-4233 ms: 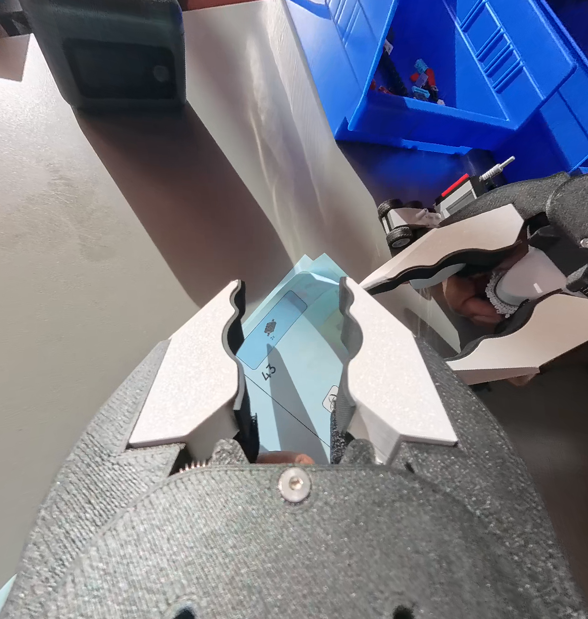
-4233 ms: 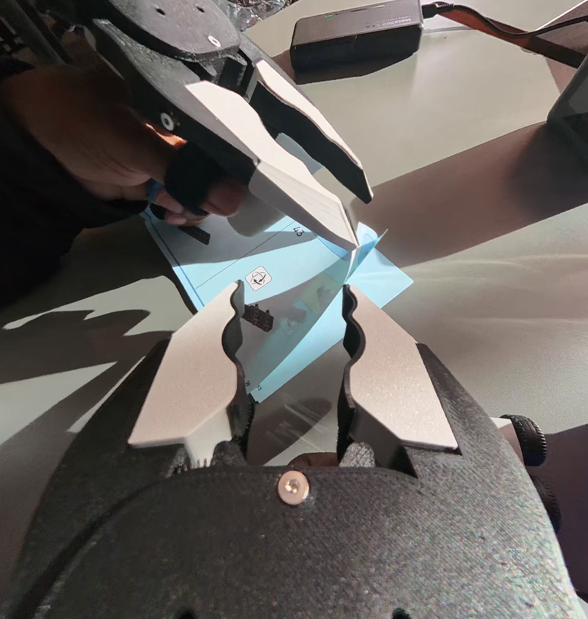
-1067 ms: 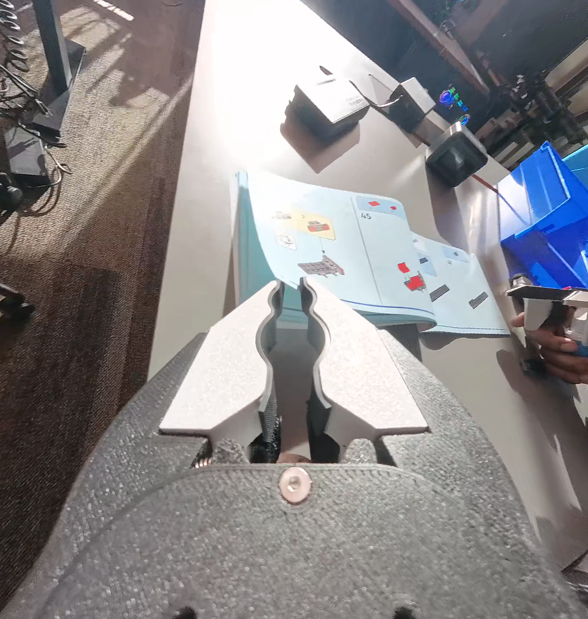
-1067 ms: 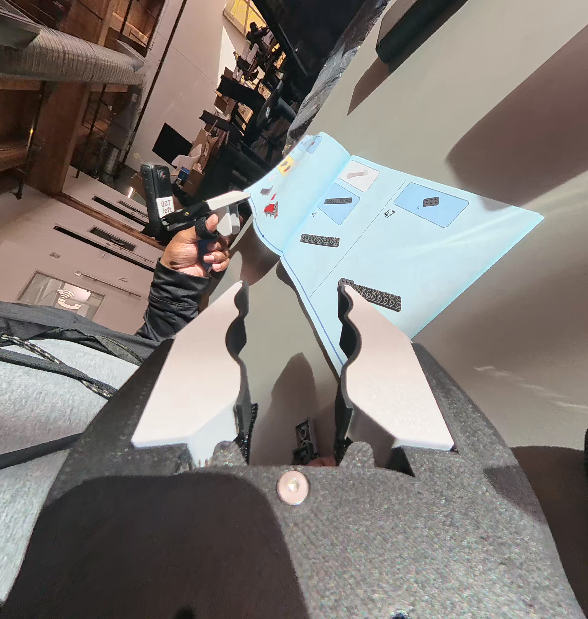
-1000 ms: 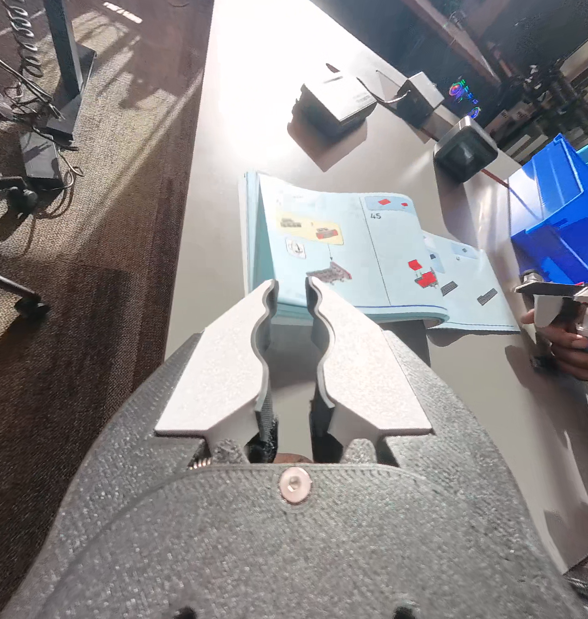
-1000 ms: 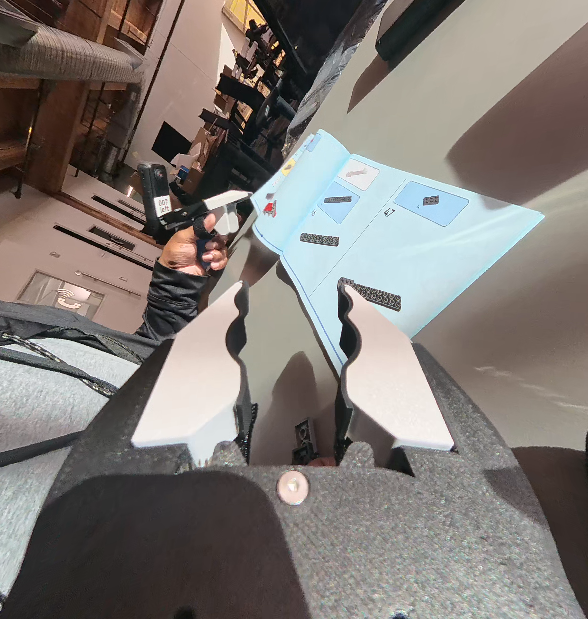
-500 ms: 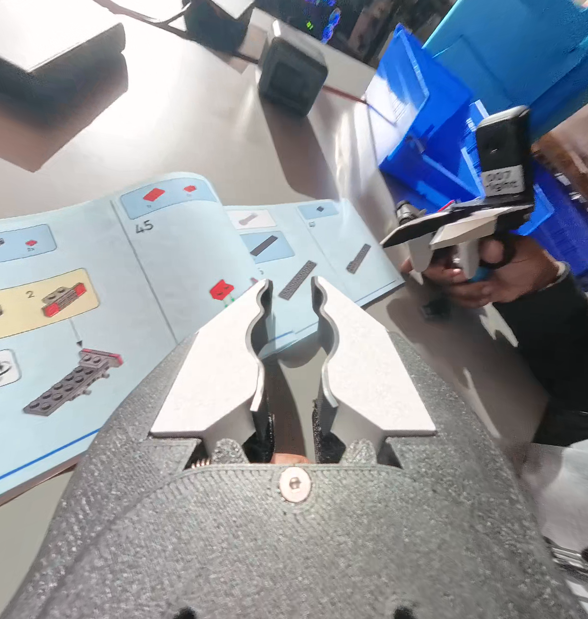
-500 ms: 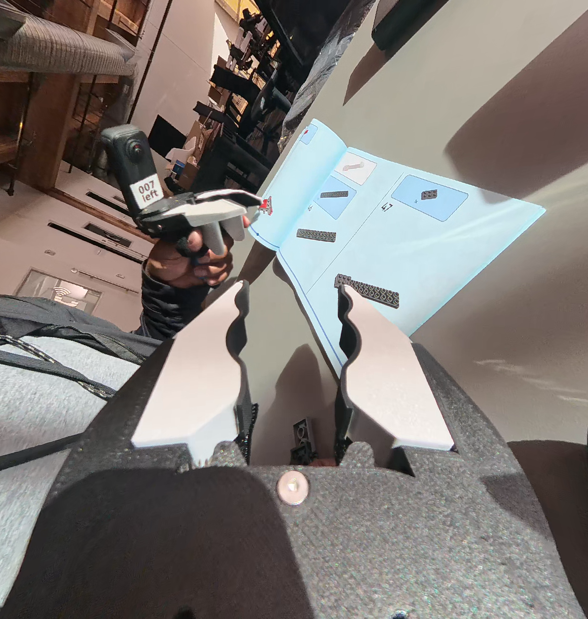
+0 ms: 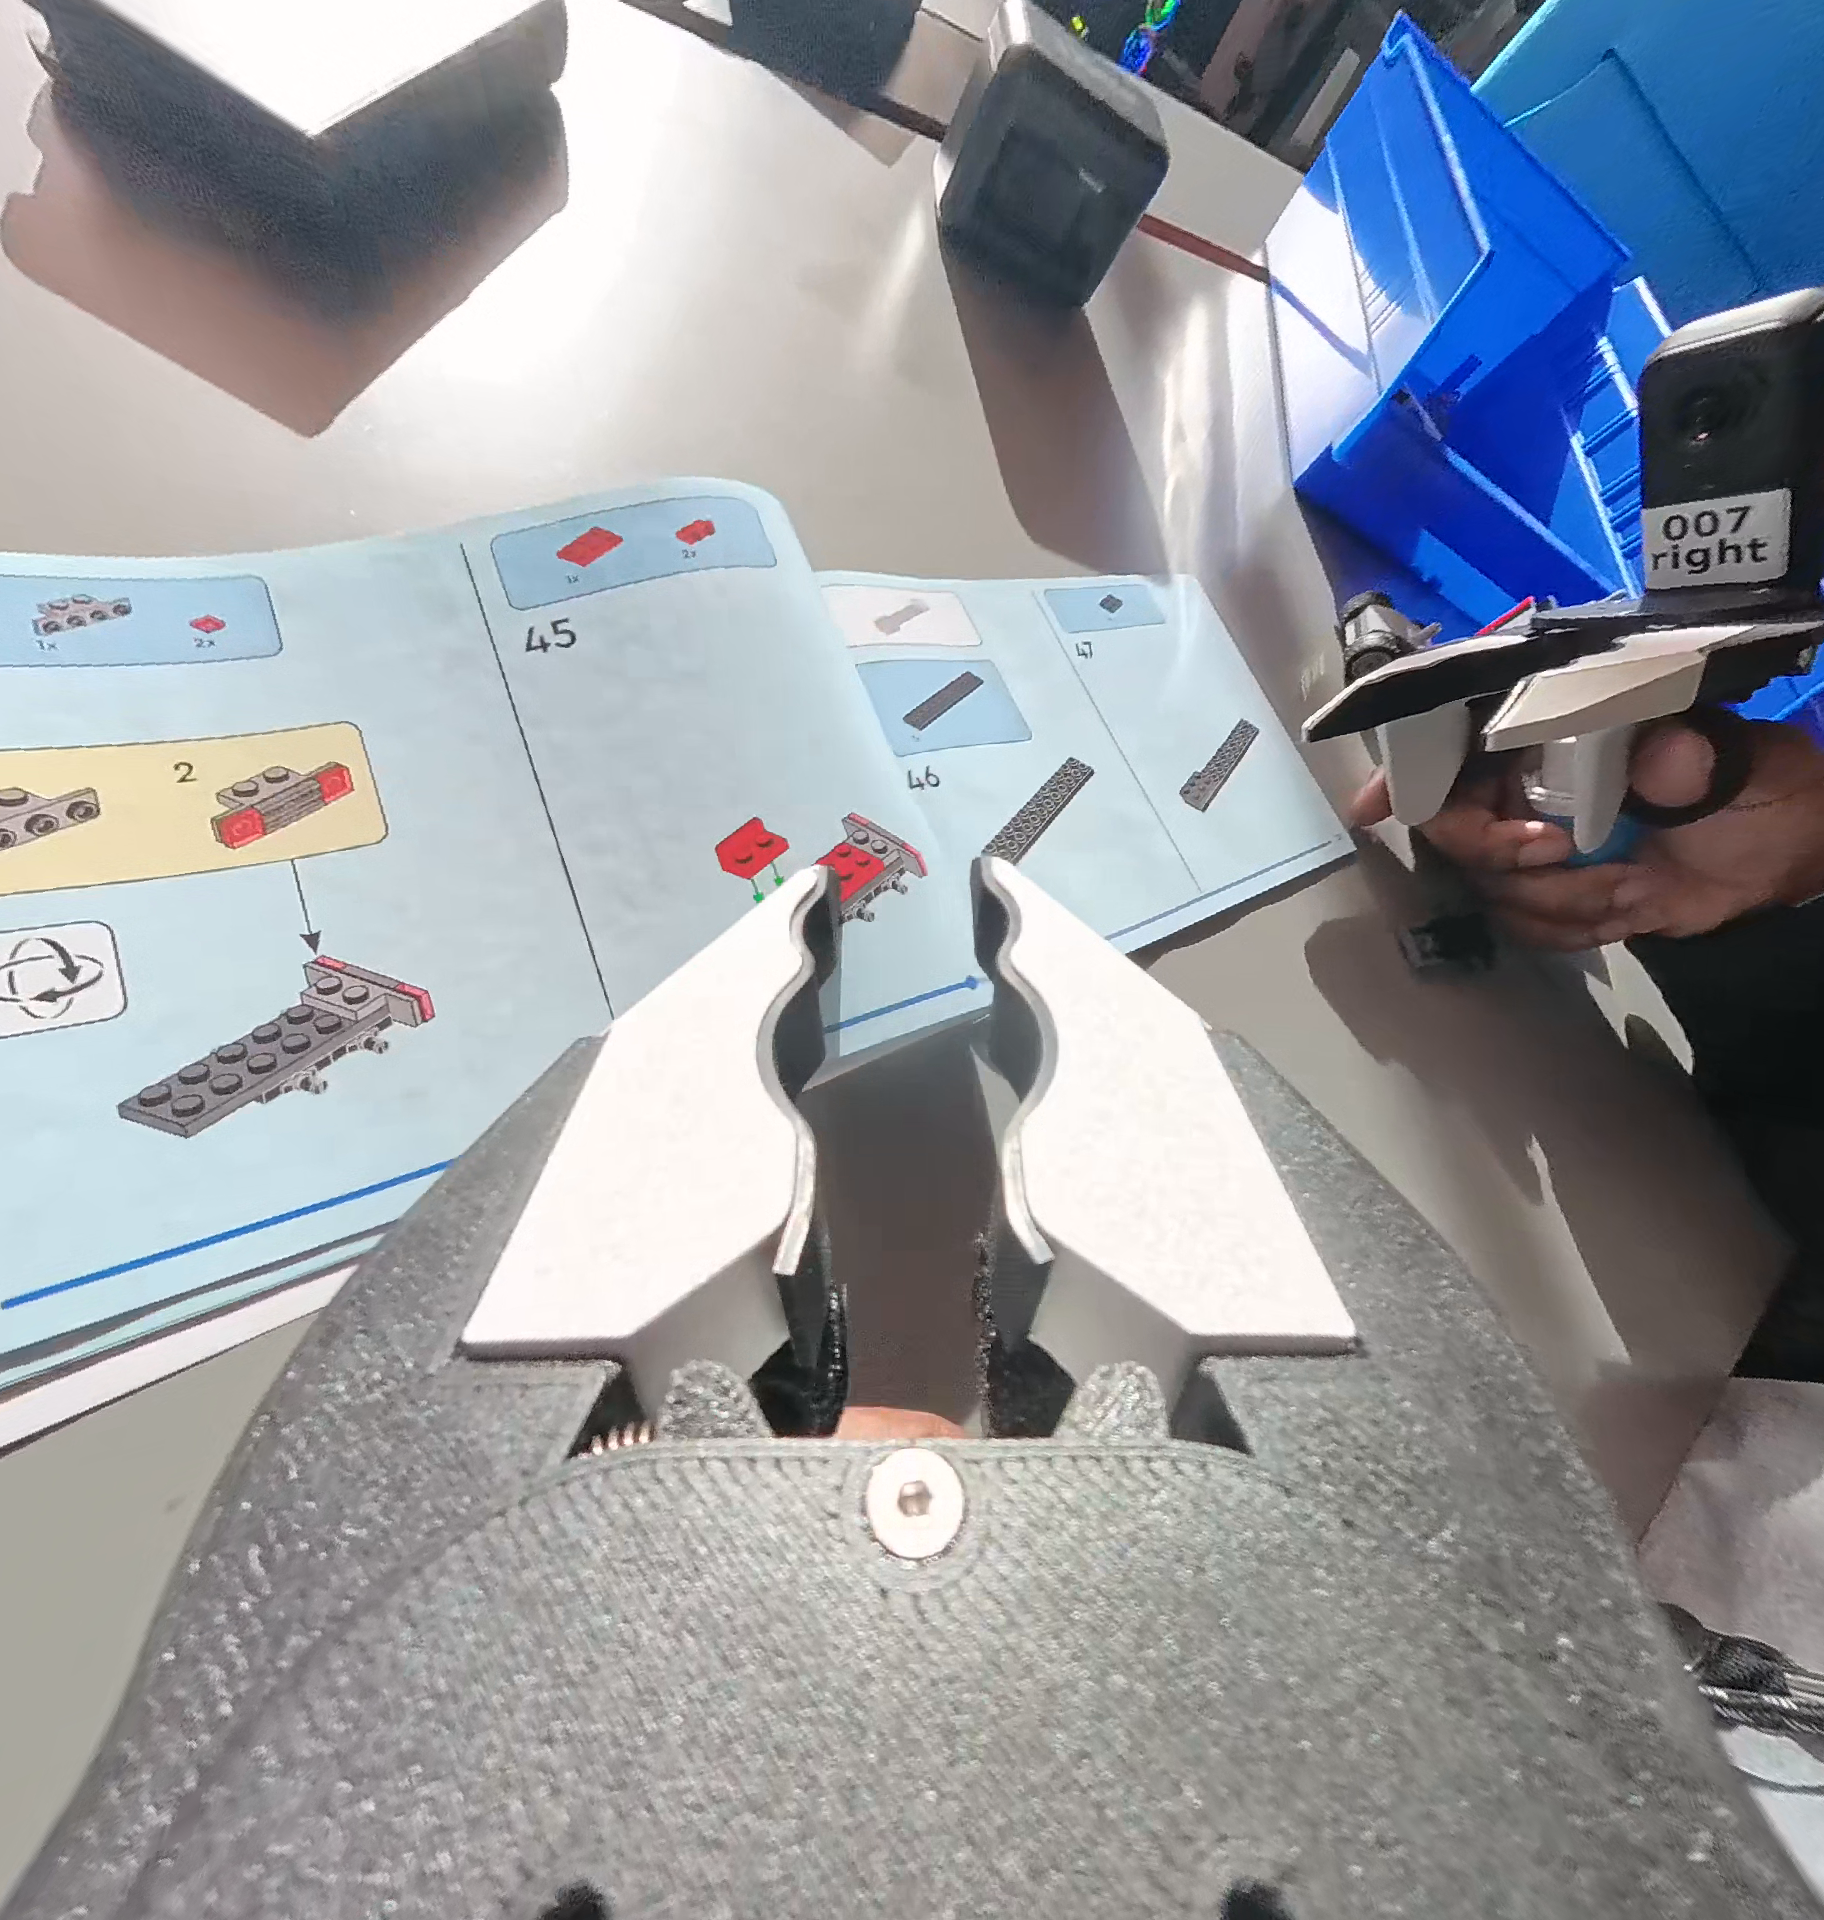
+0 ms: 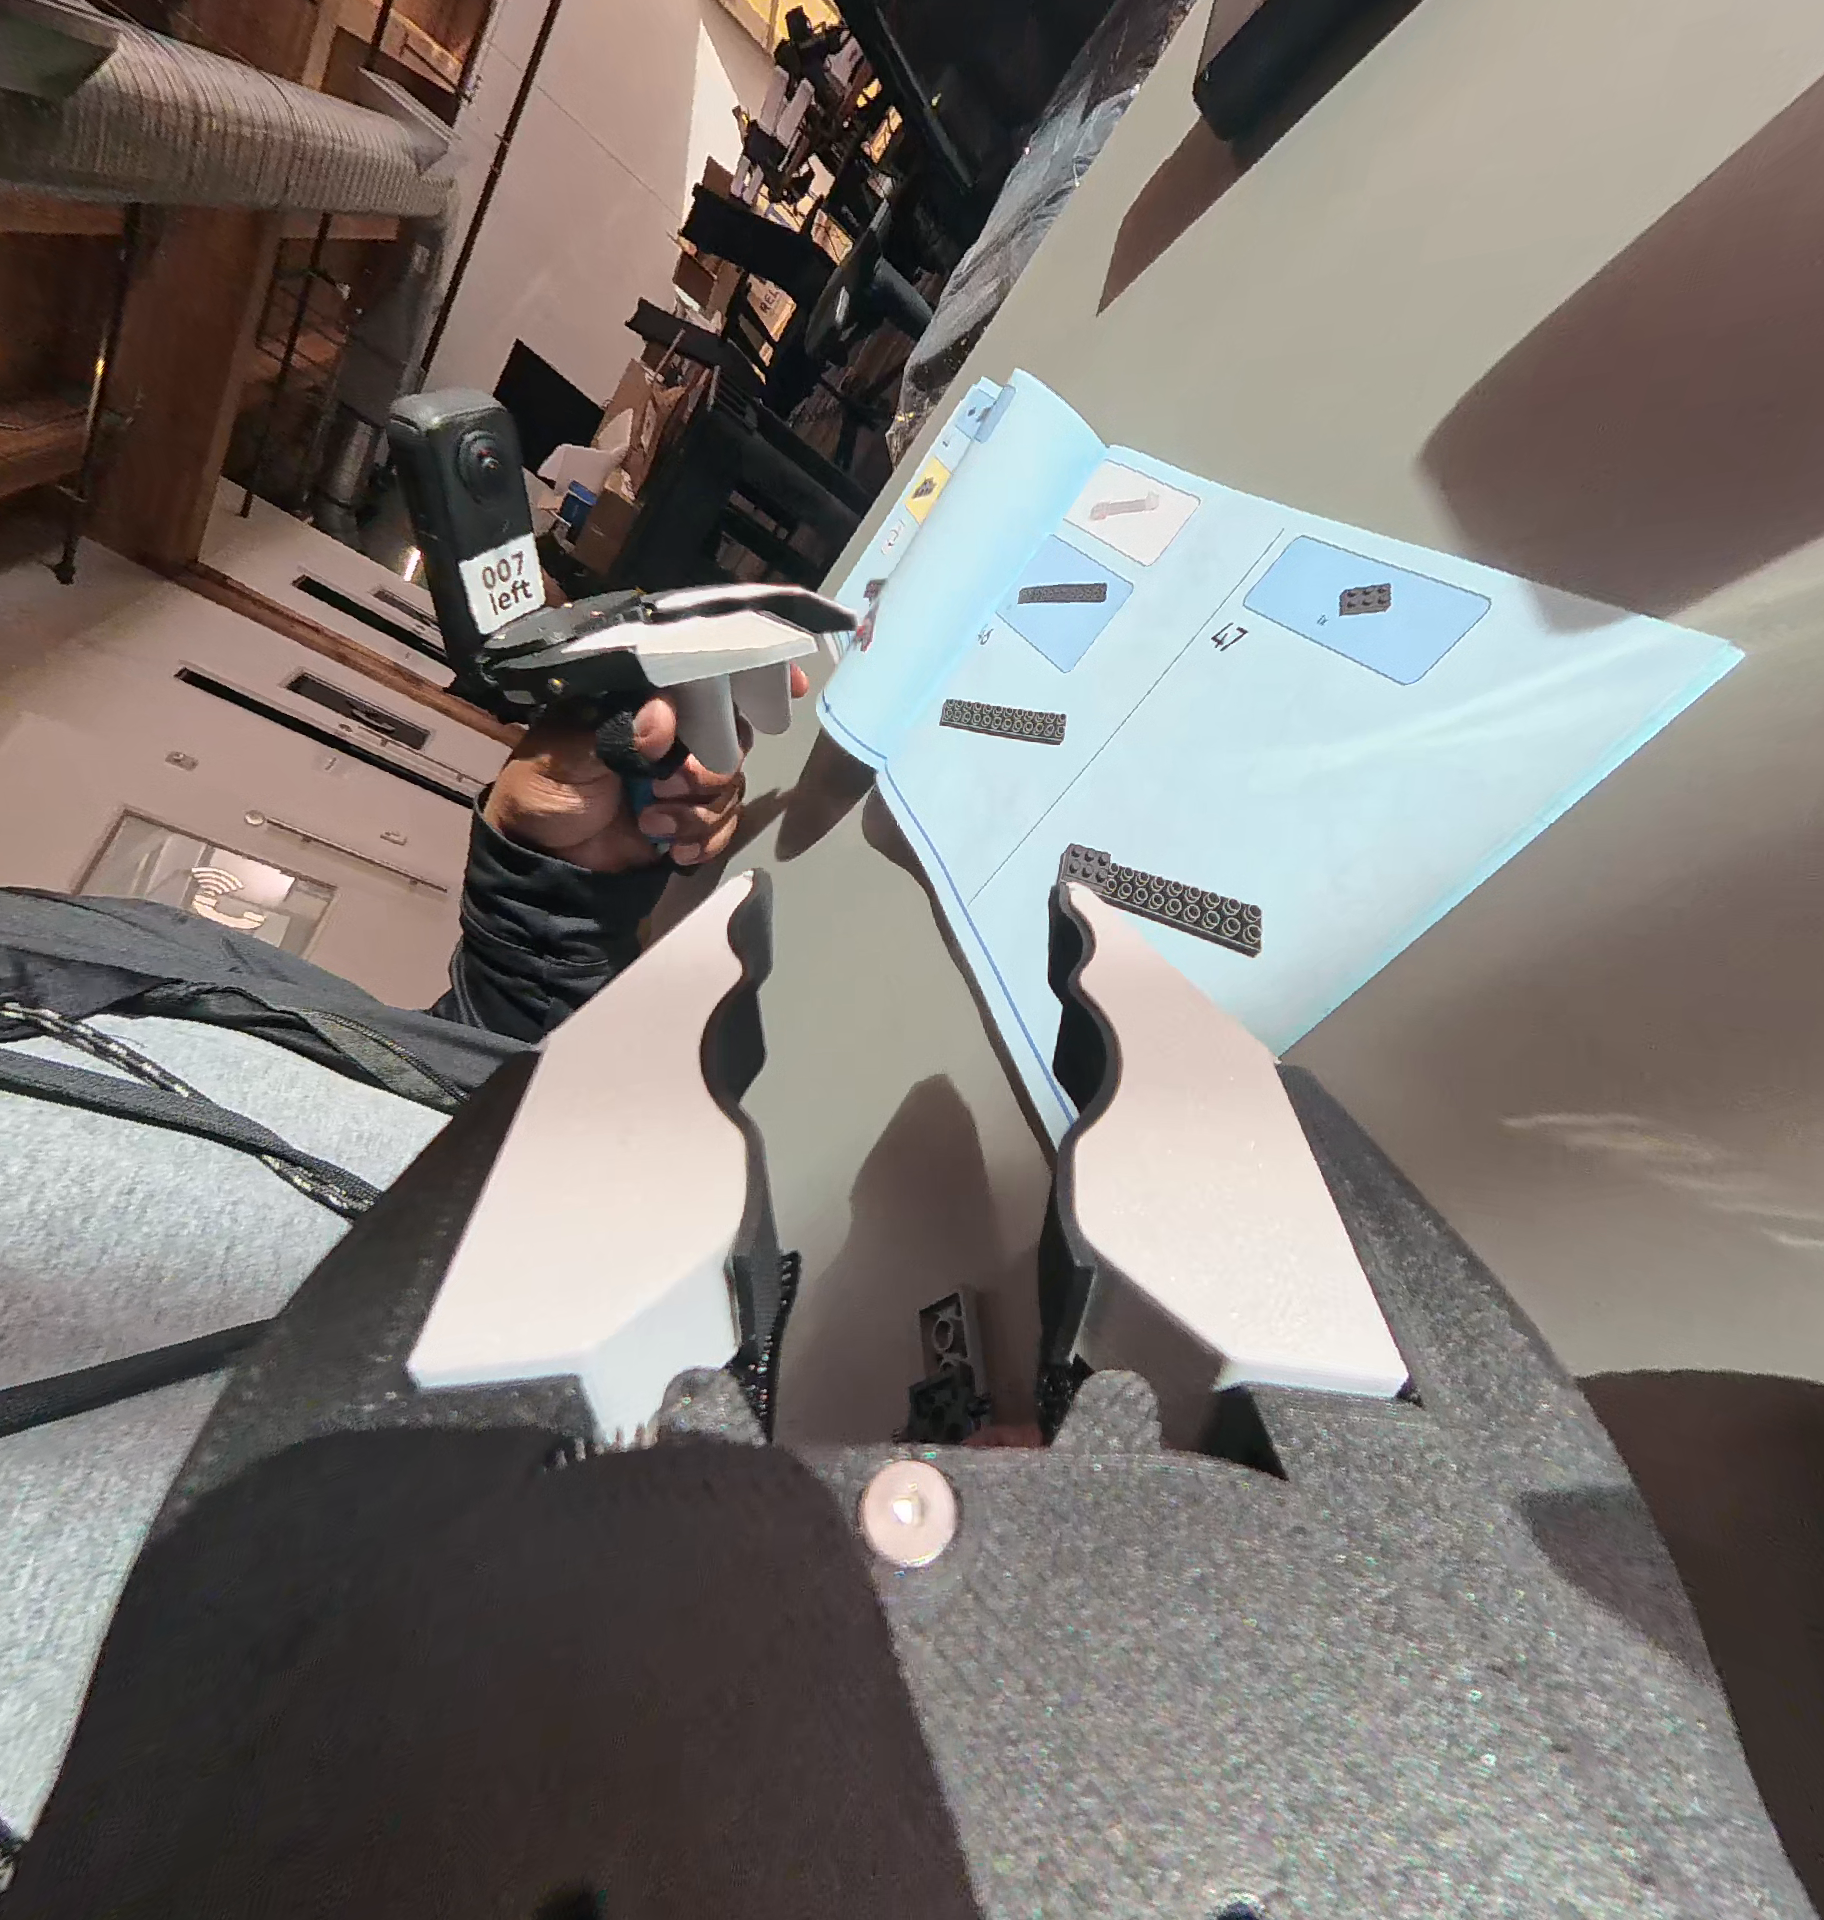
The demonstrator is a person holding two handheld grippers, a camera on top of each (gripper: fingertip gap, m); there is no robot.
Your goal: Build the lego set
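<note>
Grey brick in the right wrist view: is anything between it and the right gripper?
Nothing visible. The brick lies on bare table, showing between the finger bases of the open right gripper. The booklet lies farther ahead, clear of it.

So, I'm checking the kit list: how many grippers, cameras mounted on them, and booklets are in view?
grippers: 2, the left gripper and the right gripper
cameras: 2, one on each
booklet: 1
Total: 5
</note>
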